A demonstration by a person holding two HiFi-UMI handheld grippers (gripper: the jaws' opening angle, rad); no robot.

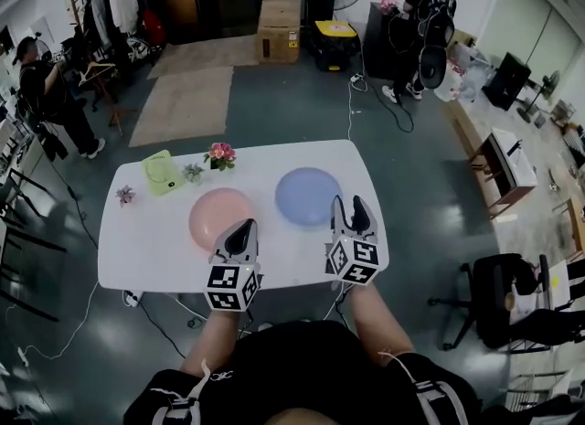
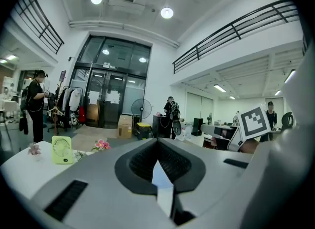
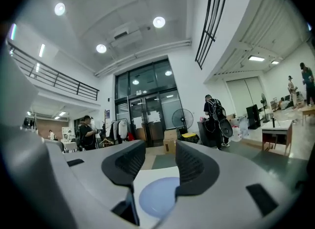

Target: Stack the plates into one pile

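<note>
Two plates lie side by side on the white table (image 1: pixel 146 249): a pink plate (image 1: pixel 219 216) at the left and a blue plate (image 1: pixel 307 196) at the right. My left gripper (image 1: pixel 243 228) hovers at the pink plate's near right rim, its jaws shut with nothing in them (image 2: pixel 157 144). My right gripper (image 1: pixel 351 206) is at the blue plate's near right edge with its jaws open. In the right gripper view the blue plate (image 3: pixel 157 196) lies just ahead between and below the open jaws (image 3: pixel 160 149), apart from the pads.
A green desk fan (image 1: pixel 163 173), a pot of pink flowers (image 1: pixel 219 154) and two small plants (image 1: pixel 193 173) (image 1: pixel 125 195) stand along the table's far left. Cables run on the floor. A black chair (image 1: pixel 498 300) is at the right, and people stand far off.
</note>
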